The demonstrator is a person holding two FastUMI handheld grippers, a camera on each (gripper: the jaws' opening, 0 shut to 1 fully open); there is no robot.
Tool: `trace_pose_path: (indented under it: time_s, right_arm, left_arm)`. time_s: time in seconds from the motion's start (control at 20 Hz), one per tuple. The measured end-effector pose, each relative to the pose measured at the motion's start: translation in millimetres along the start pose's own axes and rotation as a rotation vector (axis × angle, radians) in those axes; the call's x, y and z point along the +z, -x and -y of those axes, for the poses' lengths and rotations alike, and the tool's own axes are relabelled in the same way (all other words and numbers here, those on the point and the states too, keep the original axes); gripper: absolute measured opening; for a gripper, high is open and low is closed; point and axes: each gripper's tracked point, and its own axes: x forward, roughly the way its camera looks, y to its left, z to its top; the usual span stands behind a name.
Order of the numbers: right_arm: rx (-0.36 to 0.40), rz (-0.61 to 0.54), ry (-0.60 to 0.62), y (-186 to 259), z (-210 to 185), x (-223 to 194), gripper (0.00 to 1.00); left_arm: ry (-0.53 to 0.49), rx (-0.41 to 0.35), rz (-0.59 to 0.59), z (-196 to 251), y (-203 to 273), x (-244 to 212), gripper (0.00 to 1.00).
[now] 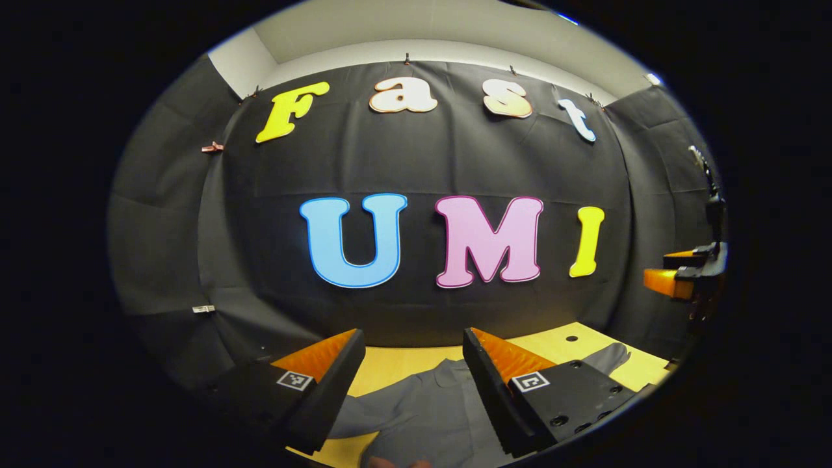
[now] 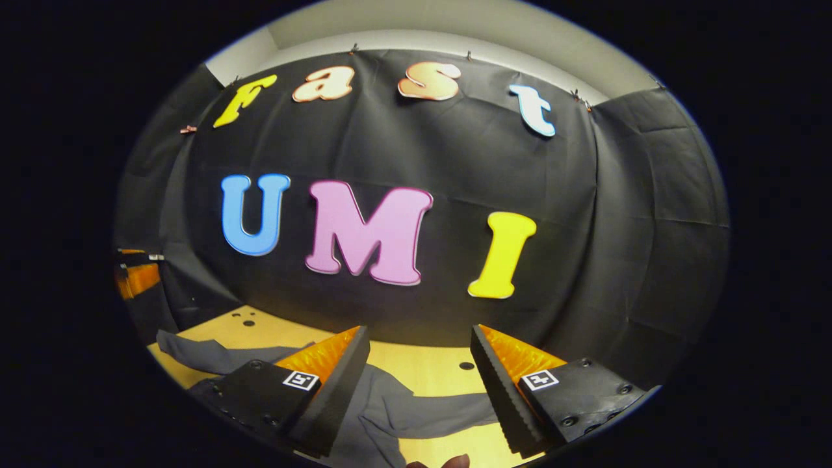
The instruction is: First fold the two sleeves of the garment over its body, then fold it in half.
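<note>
the grey garment (image 1: 429,409) is seen spread on the yellow worktop (image 1: 390,364), below and ahead of both grippers, which are held raised above it and aimed at the black cloth wall (image 1: 416,162). in the left gripper view the left gripper (image 1: 411,348) is seen with its jaws set wide and nothing held between them; the garment's body lies under the gap and reaches behind both fingers, and one sleeve (image 1: 608,356) is seen stretched toward the worktop's far right corner, close to a small dark hole (image 1: 571,338) in the board. at the right edge of this view the other gripper is seen farther off, too small for its jaws to be judged.

in the right gripper view the right gripper (image 2: 419,348) is likewise seen with jaws wide apart and nothing held. here the garment (image 2: 390,409) is seen under the left finger and the gap, with a fold of cloth running toward the right finger, and a sleeve (image 2: 208,354) lies stretched toward the worktop's far left corner, near small holes (image 2: 247,318) in the board. a further hole (image 2: 466,366) is seen between the fingers.
</note>
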Motion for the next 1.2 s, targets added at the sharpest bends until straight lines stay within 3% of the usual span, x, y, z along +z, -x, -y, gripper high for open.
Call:
trace_pose_path:
  time_s: [0.25,0.4,0.65,0.95,1.2]
  right_arm:
    - [-0.022,-0.178,-0.100,-59,68,-92,0.97]
    - [-0.086,-0.277,-0.183,-85,114,-146,0.97]
    - [-0.133,-0.426,-0.206,-125,167,-239,0.98]
    - [-0.137,-0.606,-0.250,-161,191,-347,0.97]
    - [-0.111,-0.687,-0.254,-177,183,-392,0.97]
  left_arm:
    - [-0.022,-0.012,-0.032,29,-4,-8,0.95]
    - [-0.019,0.001,-0.047,48,-9,-12,0.95]
    - [-0.038,0.035,-0.091,75,-20,-22,0.95]
    - [-0.086,0.086,-0.128,91,-24,-24,0.93]
    - [-0.115,0.116,-0.156,94,-23,-29,0.93]
